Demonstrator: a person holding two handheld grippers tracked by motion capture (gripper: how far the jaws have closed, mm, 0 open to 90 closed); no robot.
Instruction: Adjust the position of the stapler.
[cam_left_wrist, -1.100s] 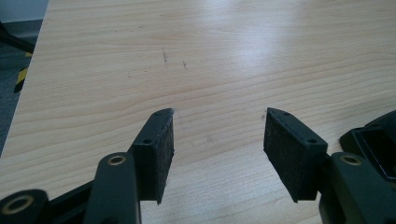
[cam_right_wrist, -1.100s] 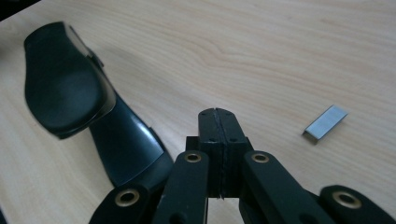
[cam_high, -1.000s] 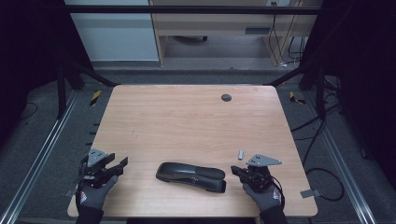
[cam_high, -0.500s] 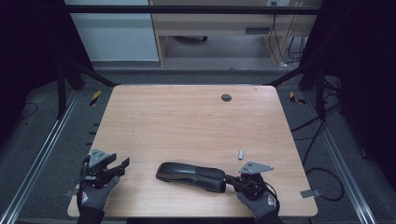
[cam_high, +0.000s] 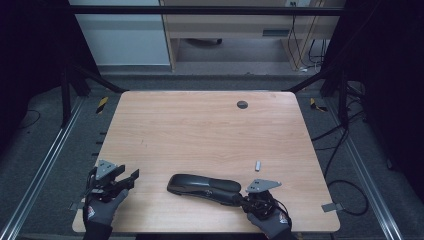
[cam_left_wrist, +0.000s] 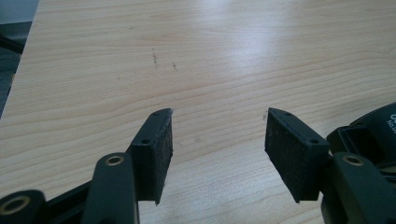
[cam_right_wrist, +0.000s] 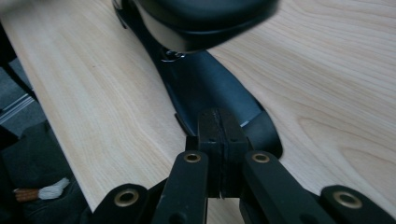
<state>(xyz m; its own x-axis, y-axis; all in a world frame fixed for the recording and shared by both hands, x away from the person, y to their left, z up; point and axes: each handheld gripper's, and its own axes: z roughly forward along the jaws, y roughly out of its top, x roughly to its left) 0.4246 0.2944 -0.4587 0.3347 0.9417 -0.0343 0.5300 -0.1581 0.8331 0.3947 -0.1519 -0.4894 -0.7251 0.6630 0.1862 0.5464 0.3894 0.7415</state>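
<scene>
My right gripper (cam_high: 239, 200) lies low at the near end of the long black plastic stapler (cam_high: 202, 186), its jaws pressed flat together with nothing caught between them. In the right gripper view the two pads (cam_right_wrist: 219, 140) meet in a thin seam, and their tips sit right at the stapler's dark base plate (cam_right_wrist: 210, 93), over its rear end; I cannot tell whether they touch it. The stapler's rounded top arm (cam_right_wrist: 201, 18) stands raised above the base plate there, blurred and close to my camera.

The stapler lies flat on the pale wooden table (cam_high: 200, 130), close to that table's near edge and somewhat right of the middle, its long axis running across the table. A small grey metal piece (cam_high: 258, 165) rests on the wood just beyond the stapler's right end, apart from it. A round dark grommet (cam_high: 242, 104) sits well beyond the stapler, toward the far edge.

My left gripper (cam_high: 127, 177) hangs near the table's near left corner, well to the left of the stapler, jaws spread with only bare wood between the pads (cam_left_wrist: 161, 149). In the left gripper view the stapler's black end (cam_left_wrist: 373, 126) shows just past my right-hand jaw
</scene>
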